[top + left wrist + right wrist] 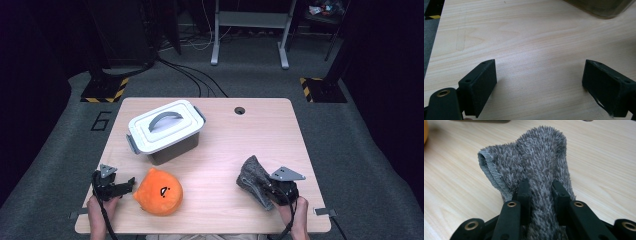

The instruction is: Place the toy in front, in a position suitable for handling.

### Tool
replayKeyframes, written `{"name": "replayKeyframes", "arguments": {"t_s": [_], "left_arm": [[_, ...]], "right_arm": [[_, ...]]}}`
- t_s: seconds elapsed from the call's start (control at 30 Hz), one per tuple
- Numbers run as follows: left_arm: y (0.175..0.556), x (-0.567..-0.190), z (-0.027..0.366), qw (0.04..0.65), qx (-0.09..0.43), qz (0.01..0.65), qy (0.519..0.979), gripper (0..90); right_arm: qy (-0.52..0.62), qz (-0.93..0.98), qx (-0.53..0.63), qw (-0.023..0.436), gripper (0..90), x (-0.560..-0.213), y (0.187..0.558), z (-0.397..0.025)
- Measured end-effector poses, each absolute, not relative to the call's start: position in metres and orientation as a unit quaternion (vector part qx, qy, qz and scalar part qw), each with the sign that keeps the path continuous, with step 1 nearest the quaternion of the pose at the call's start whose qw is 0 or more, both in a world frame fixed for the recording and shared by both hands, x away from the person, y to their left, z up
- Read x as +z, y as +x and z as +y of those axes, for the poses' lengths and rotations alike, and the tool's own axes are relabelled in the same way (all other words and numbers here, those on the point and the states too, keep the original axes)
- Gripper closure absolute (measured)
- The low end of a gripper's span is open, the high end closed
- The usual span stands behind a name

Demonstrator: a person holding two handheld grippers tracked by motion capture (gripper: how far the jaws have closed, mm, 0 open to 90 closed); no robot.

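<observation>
Gripping the grey cloth at its near end, with the box lying off to the far left

High view: The right gripper (276,194) sits at the near right of the table (260,125), pinching the near end of a grey fuzzy cloth (251,174). The cloth's long axis runs from the jaws away and to the left, its free end standing up from the tabletop. A lidded grey storage box (166,131) stands well apart, toward the far left, so any carry that way would go diagonally across the table. The left gripper (123,187) rests at the near left, its tips just beside an orange plush toy (159,191), which lies to its right; I cannot tell whether they touch. This hand is the nearer one to the box.

Left gripper view: The black fingers (480,86) are spread wide with bare wood between them and nothing held. A corner of the box's dark wall (604,6) shows at the top right, ahead of the jaws.

Right gripper view: The jaws are closed hard onto the cloth (541,167), which bulges up between and beyond them. Its stitched hem (489,168) curls over at the left, and the pile extends straight ahead along the jaw line. An orange sliver of the toy (425,132) shows at the left edge.
</observation>
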State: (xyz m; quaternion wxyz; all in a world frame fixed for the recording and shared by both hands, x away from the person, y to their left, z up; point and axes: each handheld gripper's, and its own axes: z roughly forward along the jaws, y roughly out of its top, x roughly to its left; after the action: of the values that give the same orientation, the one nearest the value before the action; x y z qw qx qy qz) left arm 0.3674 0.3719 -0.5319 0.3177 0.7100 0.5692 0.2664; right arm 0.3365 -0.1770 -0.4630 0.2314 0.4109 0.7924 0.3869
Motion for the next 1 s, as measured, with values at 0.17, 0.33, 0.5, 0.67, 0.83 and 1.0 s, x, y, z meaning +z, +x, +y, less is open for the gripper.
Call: {"name": "replayKeyframes", "arguments": {"t_s": [0.17,0.33,0.5,0.67,0.83,1.0], "left_arm": [[0.367,-0.532,0.372,0.317,0.264,0.569,0.711,12.1],[0.367,-0.531,0.372,0.315,0.264,0.569,0.712,12.1],[0.367,-0.532,0.372,0.317,0.264,0.570,0.711,12.1],[0.367,-0.532,0.372,0.317,0.264,0.569,0.711,12.1],[0.367,-0.532,0.372,0.317,0.265,0.569,0.711,12.1],[0.367,-0.532,0.372,0.317,0.265,0.569,0.711,12.1]], "right_arm": [[0.422,0.785,0.387,0.237,72.3,-0.460,0.337,-0.186],[0.436,0.775,0.385,0.248,72.3,-0.457,0.337,-0.196],[0.455,0.761,0.382,0.259,72.3,-0.456,0.341,-0.211],[0.467,0.752,0.379,0.270,72.2,-0.456,0.343,-0.221],[0.479,0.743,0.377,0.277,72.1,-0.456,0.345,-0.231],[0.493,0.732,0.372,0.287,71.9,-0.455,0.347,-0.241]]}}
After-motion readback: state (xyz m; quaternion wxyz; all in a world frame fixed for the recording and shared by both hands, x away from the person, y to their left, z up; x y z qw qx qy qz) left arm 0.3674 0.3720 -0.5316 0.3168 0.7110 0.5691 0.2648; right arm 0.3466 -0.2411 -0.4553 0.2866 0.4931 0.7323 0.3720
